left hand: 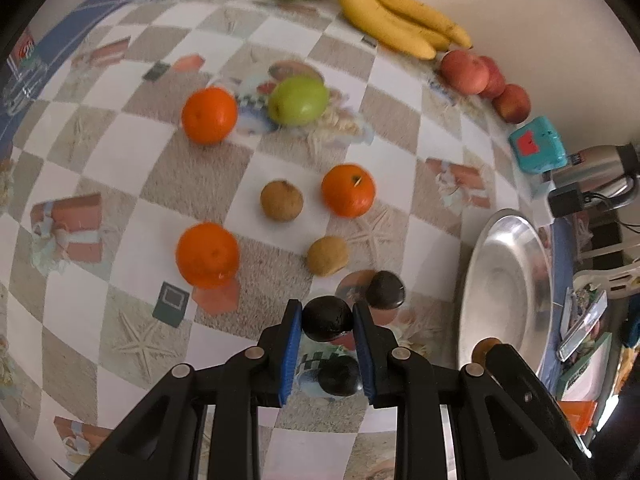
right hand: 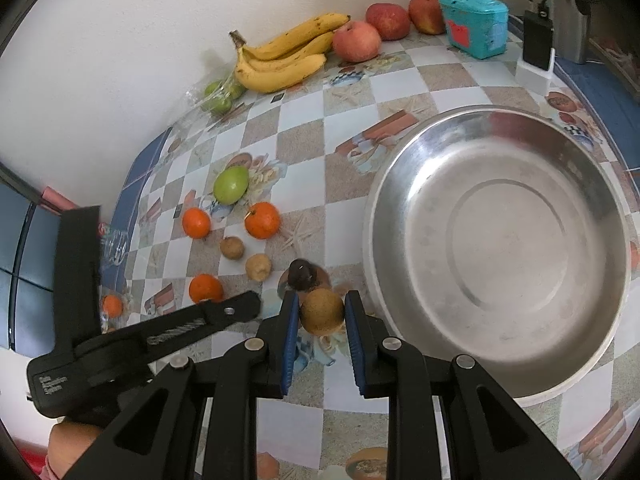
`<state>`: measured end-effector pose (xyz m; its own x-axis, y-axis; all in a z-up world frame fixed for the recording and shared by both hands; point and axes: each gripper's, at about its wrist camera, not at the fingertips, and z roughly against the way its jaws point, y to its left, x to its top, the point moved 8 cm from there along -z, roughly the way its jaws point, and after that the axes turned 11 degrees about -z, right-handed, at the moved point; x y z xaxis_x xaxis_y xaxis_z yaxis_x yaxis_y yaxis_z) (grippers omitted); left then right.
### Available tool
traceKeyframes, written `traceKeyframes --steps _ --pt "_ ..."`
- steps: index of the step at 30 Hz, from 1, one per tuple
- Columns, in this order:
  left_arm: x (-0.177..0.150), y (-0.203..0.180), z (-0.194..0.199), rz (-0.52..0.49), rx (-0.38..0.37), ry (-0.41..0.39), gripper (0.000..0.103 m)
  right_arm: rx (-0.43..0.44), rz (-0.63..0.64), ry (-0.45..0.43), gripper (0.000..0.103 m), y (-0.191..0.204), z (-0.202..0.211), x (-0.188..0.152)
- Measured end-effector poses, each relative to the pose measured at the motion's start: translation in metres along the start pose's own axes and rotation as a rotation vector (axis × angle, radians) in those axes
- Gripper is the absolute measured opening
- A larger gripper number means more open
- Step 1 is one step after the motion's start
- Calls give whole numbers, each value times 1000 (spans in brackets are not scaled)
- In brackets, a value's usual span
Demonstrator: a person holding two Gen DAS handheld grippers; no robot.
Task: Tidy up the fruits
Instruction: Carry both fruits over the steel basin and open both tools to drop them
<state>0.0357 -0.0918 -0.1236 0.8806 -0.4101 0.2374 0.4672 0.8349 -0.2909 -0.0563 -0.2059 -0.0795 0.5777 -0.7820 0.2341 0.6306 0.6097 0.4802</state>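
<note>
Already both sets of fingers were clenched, left gripper (left hand: 327, 322) on a dark fruit (left hand: 327, 317), right gripper (right hand: 322, 312) on a brown fruit (right hand: 322, 311), bowl (right hand: 404, 184) at three o'clock, where round skins might slip.

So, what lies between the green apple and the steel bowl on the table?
Nothing: in the right wrist view, only bare checkered tablecloth runs between the green apple and the steel bowl.
</note>
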Motion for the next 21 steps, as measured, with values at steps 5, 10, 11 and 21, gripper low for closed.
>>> traceKeyframes --steps 5,10,11,21 --pt "5 -15 8 -65 -4 -27 28 -116 -75 -53 24 -39 12 17" --pt "6 -41 16 -145 -34 -59 28 -190 -153 -91 24 -78 24 29" --pt "7 -47 15 -165 -30 -64 28 -197 -166 -97 24 -85 27 32" --pt "-9 -130 18 -403 -55 -117 28 -248 -283 -133 24 -134 47 43"
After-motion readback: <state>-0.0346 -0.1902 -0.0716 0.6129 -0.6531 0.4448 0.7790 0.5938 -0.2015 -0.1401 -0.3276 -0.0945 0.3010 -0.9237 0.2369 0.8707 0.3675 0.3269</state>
